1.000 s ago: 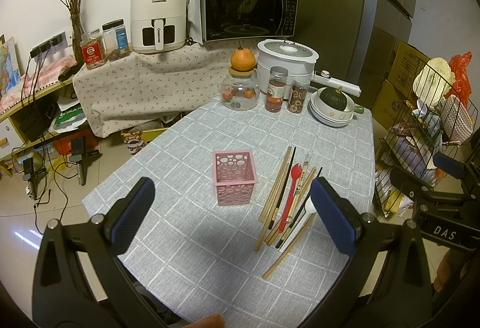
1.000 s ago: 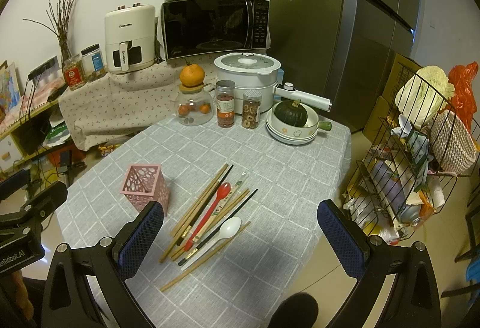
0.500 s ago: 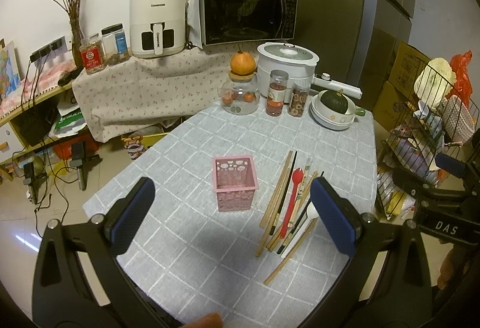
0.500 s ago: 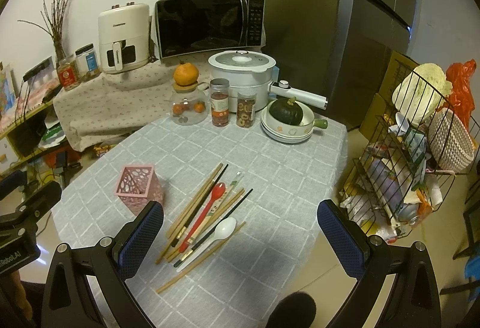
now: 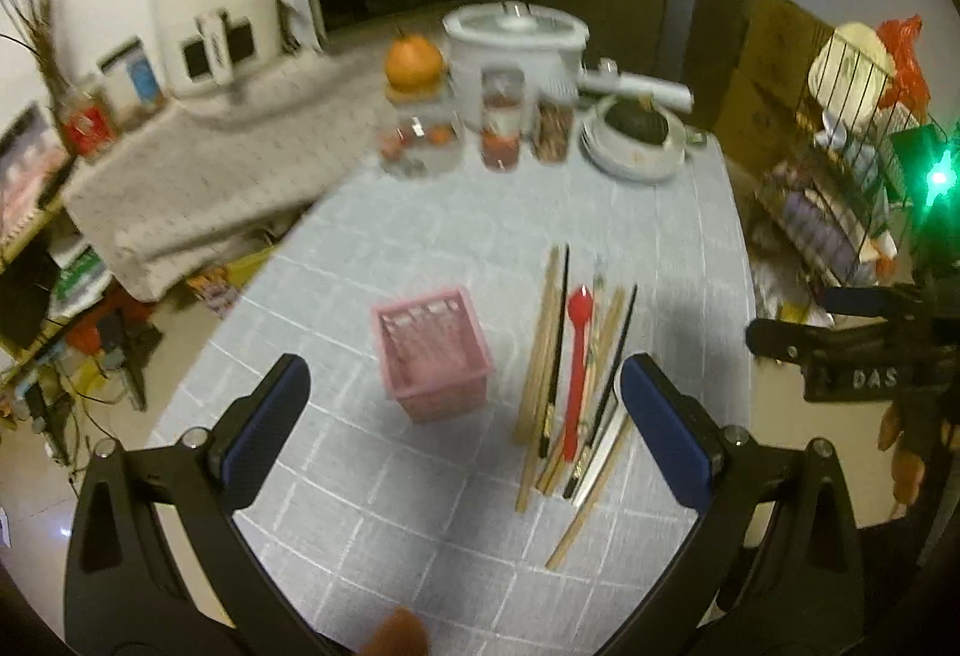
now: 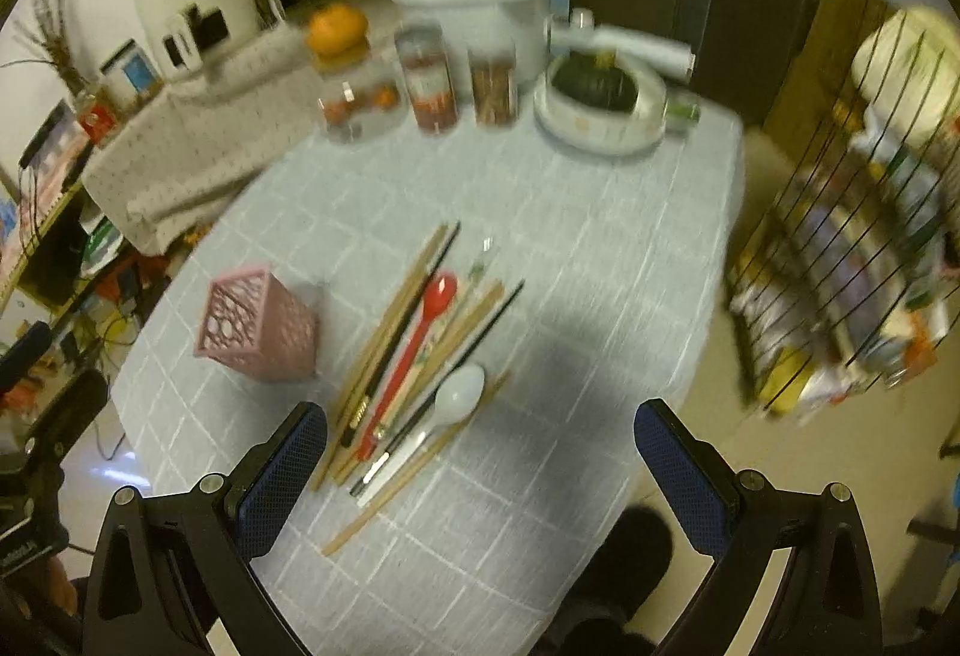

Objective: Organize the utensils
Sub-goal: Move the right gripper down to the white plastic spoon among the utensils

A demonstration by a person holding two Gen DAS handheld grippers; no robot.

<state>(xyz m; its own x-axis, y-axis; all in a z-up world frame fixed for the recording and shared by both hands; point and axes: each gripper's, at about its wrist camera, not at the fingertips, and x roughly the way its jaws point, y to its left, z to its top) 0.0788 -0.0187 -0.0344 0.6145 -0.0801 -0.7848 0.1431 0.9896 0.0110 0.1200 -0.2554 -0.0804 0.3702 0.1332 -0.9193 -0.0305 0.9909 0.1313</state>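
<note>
Right wrist view: right tongs (image 6: 480, 467) and left tongs (image 5: 465, 422) spread, empty, above tabletop (image 6: 600, 248); chopsticks (image 6: 396, 320), red spoon (image 6: 414, 344), white spoon (image 6: 447, 404) piled beside pink holder (image 6: 255, 323); likely light, stiff, slippery, best pinched mid-shaft.

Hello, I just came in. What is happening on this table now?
A person holds two grippers above the table, and both the left gripper and the right gripper are open and empty. Chopsticks, a red spoon and a white spoon lie loose beside the empty pink holder.
</note>
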